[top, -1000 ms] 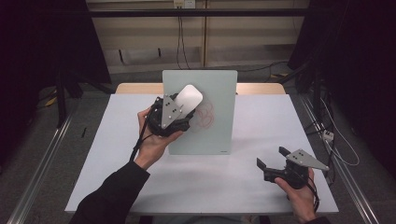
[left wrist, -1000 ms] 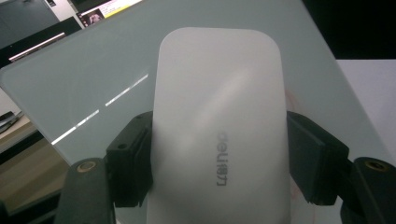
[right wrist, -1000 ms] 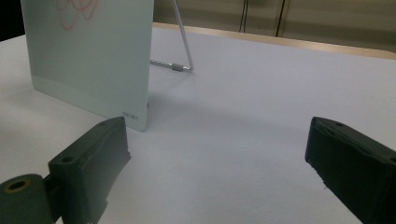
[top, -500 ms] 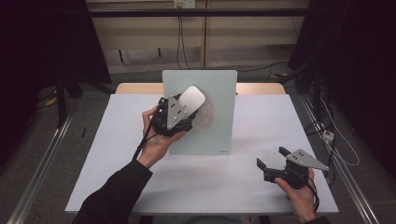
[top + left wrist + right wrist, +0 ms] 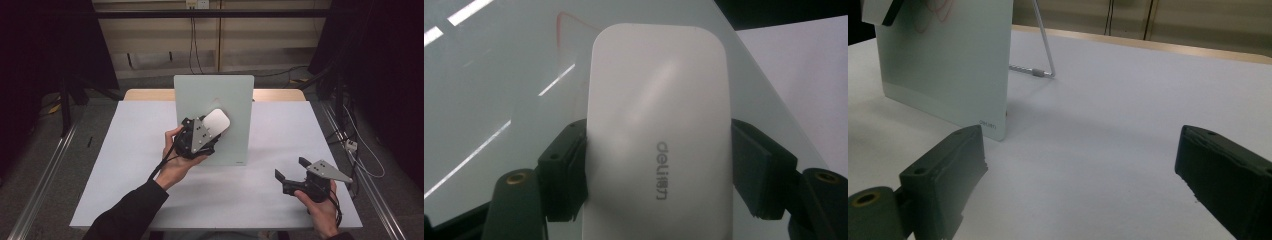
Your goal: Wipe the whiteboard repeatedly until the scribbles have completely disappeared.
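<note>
At the middle of the white surface (image 5: pixel 150 150) stands a pale green glass board (image 5: pixel 200 95), leaning back on a thin wire stand (image 5: pixel 1045 45) that shows behind it in the right gripper view. The left gripper (image 5: pixel 212 131) is held up against the face of that board, its jaws clamped on the two long sides of a white rounded eraser (image 5: pixel 217 121). In the left gripper view the eraser (image 5: pixel 659 125) lies between both black pads, its flat side toward the board, with grey lettering running along its length. Just past its far end a faint red line (image 5: pixel 566 22) is drawn on the glass; red scribbles also show near the board's top corner in the right gripper view. The right gripper (image 5: pixel 291 170) rests near the right front corner of the surface, well apart from the board, held in the person's hand. Its jaws stand wide open with nothing between them, pointing leftward toward the board's lower edge.
</note>
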